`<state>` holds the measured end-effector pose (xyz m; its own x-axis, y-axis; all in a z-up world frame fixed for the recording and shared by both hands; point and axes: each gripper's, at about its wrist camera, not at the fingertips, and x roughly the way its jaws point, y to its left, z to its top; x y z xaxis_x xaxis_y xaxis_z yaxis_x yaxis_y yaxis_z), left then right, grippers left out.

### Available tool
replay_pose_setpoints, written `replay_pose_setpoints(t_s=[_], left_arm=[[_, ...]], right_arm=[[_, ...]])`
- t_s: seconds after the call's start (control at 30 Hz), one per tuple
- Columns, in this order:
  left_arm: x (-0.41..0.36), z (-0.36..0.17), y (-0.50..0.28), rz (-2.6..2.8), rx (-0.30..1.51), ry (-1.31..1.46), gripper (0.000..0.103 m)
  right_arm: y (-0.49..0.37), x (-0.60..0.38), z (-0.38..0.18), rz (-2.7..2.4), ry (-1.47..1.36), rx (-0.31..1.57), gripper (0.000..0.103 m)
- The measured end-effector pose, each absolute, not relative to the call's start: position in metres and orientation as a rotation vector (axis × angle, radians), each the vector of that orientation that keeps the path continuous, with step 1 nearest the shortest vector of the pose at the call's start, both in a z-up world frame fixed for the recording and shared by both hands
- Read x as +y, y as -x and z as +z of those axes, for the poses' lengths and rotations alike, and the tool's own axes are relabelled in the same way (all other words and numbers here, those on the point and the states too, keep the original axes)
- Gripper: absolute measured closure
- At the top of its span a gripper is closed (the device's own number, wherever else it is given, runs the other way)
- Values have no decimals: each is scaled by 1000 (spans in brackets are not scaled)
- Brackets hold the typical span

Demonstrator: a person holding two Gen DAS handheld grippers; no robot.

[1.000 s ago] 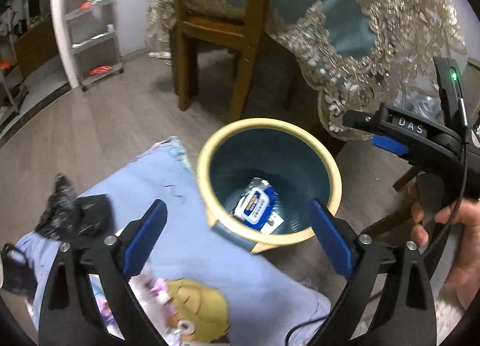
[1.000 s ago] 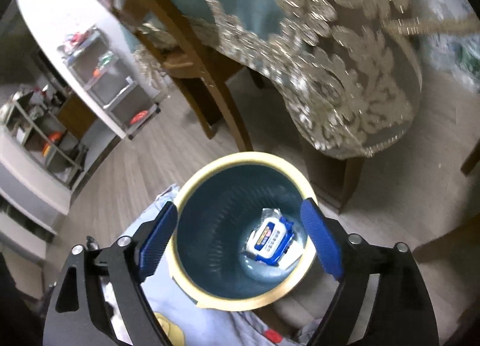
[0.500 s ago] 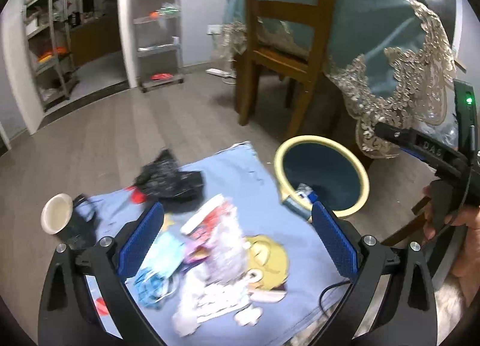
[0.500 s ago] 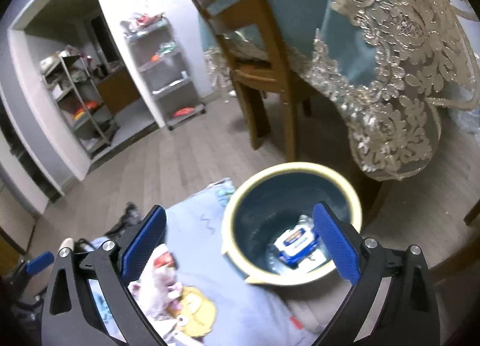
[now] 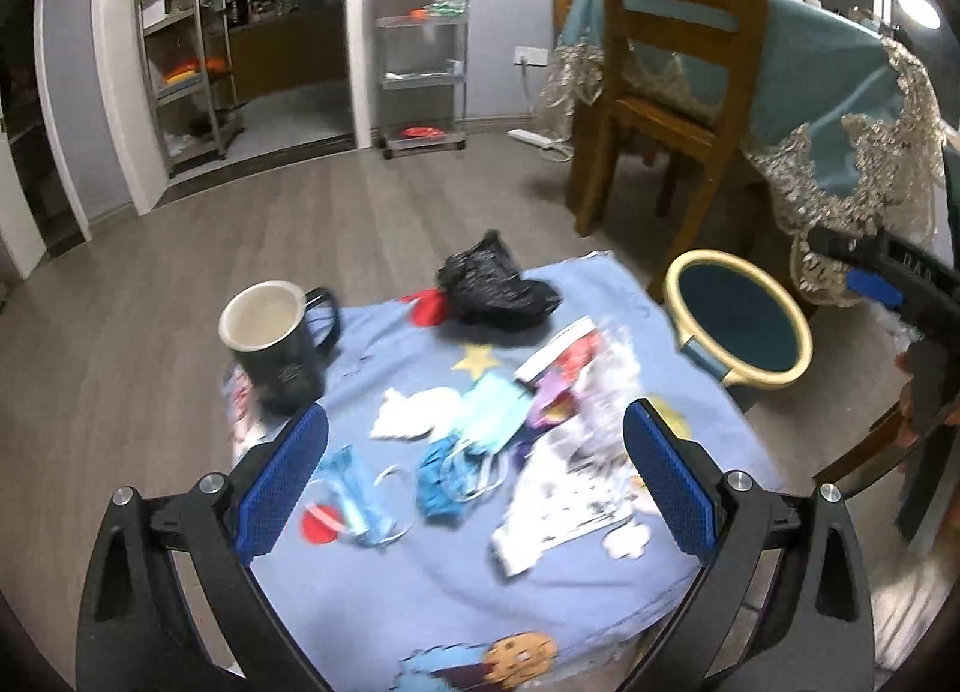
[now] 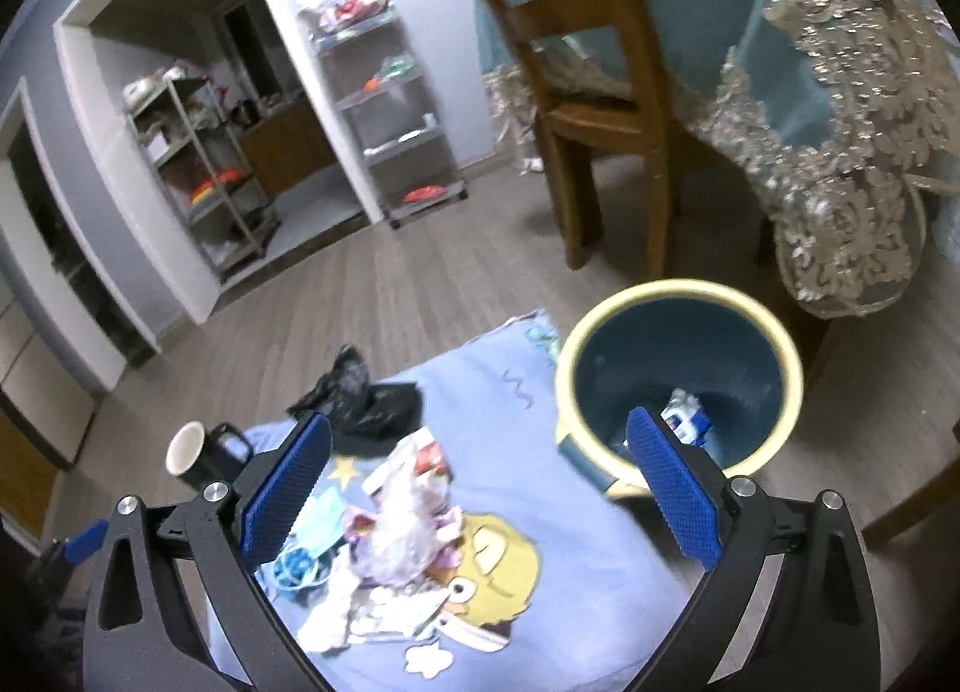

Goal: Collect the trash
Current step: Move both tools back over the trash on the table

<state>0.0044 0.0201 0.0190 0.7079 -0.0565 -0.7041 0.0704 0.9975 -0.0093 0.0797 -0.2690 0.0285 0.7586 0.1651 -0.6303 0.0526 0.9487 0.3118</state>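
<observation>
A teal bin with a yellow rim [image 5: 739, 321] [image 6: 681, 371] stands on the floor right of a low table under a blue cartoon cloth [image 5: 456, 584] [image 6: 576, 566]. A blue-white packet [image 6: 689, 419] lies in the bin. On the cloth lie a black plastic bag [image 5: 495, 285] [image 6: 360, 392], blue face masks [image 5: 474, 440] [image 6: 306, 536], white tissue [image 5: 414, 413], and crumpled wrappers [image 5: 576, 410] [image 6: 402, 518]. My left gripper [image 5: 474, 482] is open and empty above the masks. My right gripper [image 6: 480, 488] is open and empty above the cloth near the bin.
A black mug [image 5: 276, 344] [image 6: 201, 455] stands at the cloth's left. A wooden chair [image 5: 672, 92] and a table with a lace-edged teal cloth [image 5: 852, 110] stand behind the bin. Metal shelves [image 5: 420, 38] line the far wall.
Both grippers have pulled back and left from over the bin to over the cloth; the trash pile and mug have come into view. Both stayed open.
</observation>
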Motion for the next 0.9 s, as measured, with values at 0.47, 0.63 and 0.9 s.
replay_pose_setpoints(t_s=[0.47, 0.63, 0.9], left_arm=[[94, -46, 11, 48, 856, 36, 6], [122, -62, 3, 110, 903, 109, 6], [119, -100, -17, 125, 998, 81, 6]], right_arm=[[-99, -208, -2, 113, -95, 816, 5], [-110, -193, -18, 131, -52, 863, 5], [-124, -187, -51, 133, -165, 972, 5]])
